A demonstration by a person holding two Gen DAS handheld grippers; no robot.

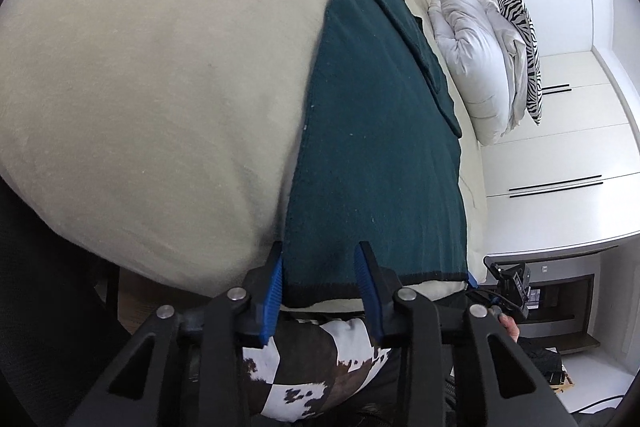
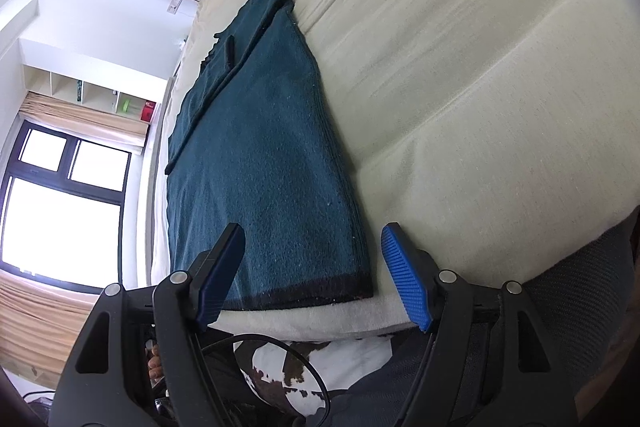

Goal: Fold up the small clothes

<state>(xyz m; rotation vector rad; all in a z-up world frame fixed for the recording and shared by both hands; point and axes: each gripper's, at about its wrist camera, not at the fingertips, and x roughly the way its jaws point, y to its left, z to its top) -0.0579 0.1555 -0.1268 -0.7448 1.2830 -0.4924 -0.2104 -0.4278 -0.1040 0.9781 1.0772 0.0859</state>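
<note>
A dark teal knit garment (image 1: 372, 147) with a black hem lies flat on the cream bed (image 1: 160, 67), one sleeve folded over its far side. It also shows in the right wrist view (image 2: 264, 179). My left gripper (image 1: 320, 259) is open, its blue pads hovering over the hem at the near left corner. My right gripper (image 2: 312, 243) is open wide, straddling the hem's right corner (image 2: 360, 291) just above the bed edge. Neither holds anything.
A white duvet (image 1: 472, 59) and a zebra-print pillow (image 1: 520, 39) lie at the head of the bed. White cabinets (image 1: 560, 155) stand beyond. A window (image 2: 60, 203) with curtains is at left. A cow-print cushion (image 1: 320, 379) sits below the bed edge.
</note>
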